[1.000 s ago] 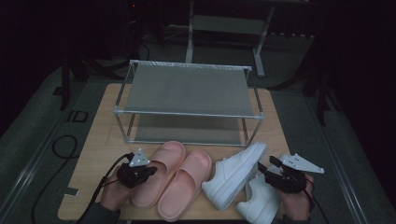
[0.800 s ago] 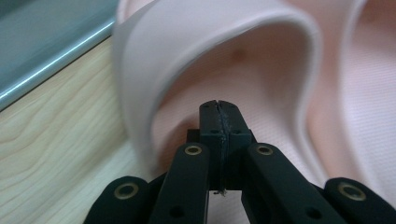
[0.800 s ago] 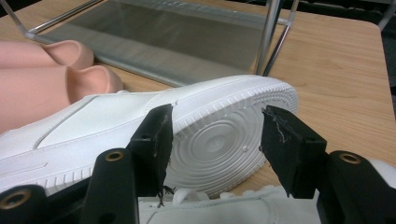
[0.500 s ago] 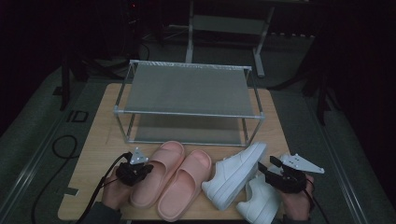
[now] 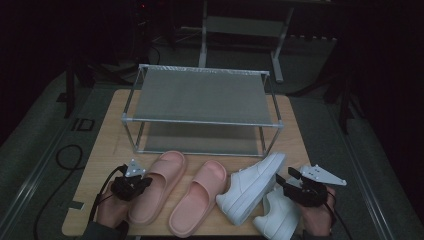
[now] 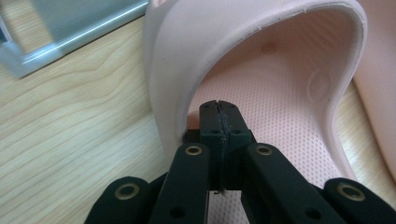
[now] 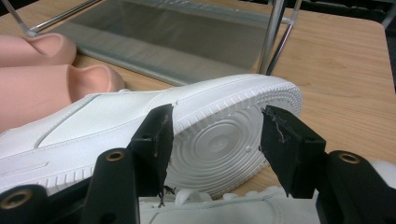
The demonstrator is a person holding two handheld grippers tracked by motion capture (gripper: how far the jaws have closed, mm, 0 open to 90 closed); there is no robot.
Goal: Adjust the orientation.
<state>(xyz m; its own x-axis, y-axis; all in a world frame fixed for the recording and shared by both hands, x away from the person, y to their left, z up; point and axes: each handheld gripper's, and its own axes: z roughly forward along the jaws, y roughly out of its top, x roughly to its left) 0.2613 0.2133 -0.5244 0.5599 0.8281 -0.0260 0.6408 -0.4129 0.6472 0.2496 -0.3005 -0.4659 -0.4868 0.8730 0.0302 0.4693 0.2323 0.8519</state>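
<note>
A two-tier metal shoe rack stands at the far half of a wooden table, both grey shelves bare (the lower one in shadow). A black cable loops over the grey floor at left.

High view dim, dark surroundings; both gripper views bright, near parts softly blurred.

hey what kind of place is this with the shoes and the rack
Probably a staged recording setup in a dim room, not a home: a light wooden table holds a two-tier metal shoe rack, pink foam slides and white leather sneakers, with stand legs behind.
</note>
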